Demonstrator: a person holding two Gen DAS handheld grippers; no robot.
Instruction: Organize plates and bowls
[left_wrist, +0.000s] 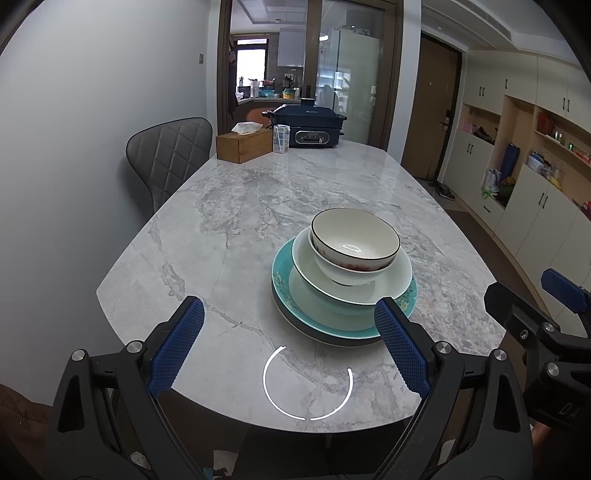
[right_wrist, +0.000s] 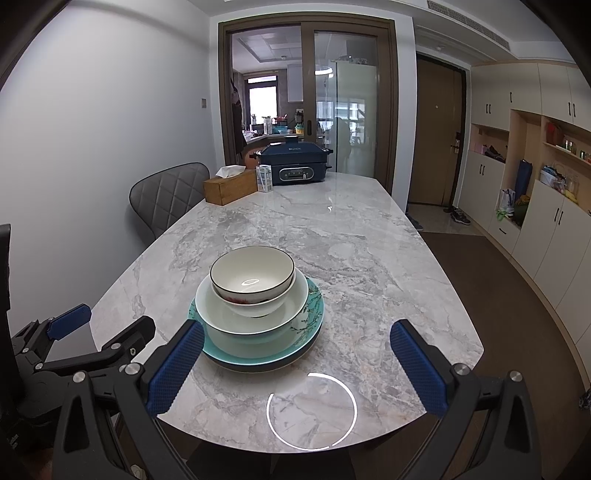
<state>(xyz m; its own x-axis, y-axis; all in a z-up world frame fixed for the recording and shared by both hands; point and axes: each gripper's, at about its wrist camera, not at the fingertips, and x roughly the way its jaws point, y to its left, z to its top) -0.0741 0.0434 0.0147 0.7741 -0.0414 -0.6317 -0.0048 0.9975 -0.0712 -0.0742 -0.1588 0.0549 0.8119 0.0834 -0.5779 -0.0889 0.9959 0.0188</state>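
A stack of dishes stands on the marble table (left_wrist: 236, 229) near its front end. At the bottom is a teal flowered plate (left_wrist: 282, 266) on a dark plate, then a wide white bowl (left_wrist: 391, 280), then two nested small bowls, the top one white with a dark rim (left_wrist: 354, 236). The stack also shows in the right wrist view (right_wrist: 258, 288). My left gripper (left_wrist: 288, 332) is open and empty, just short of the stack. My right gripper (right_wrist: 297, 354) is open and empty, with the stack by its left finger. Each gripper shows at the edge of the other's view.
At the table's far end stand a wooden tissue box (left_wrist: 243, 146), a small carton (left_wrist: 281, 138) and a dark blue electric cooker (left_wrist: 306, 127). A grey padded chair (left_wrist: 168, 162) is at the left side. Cabinets and shelves (right_wrist: 535, 177) line the right wall.
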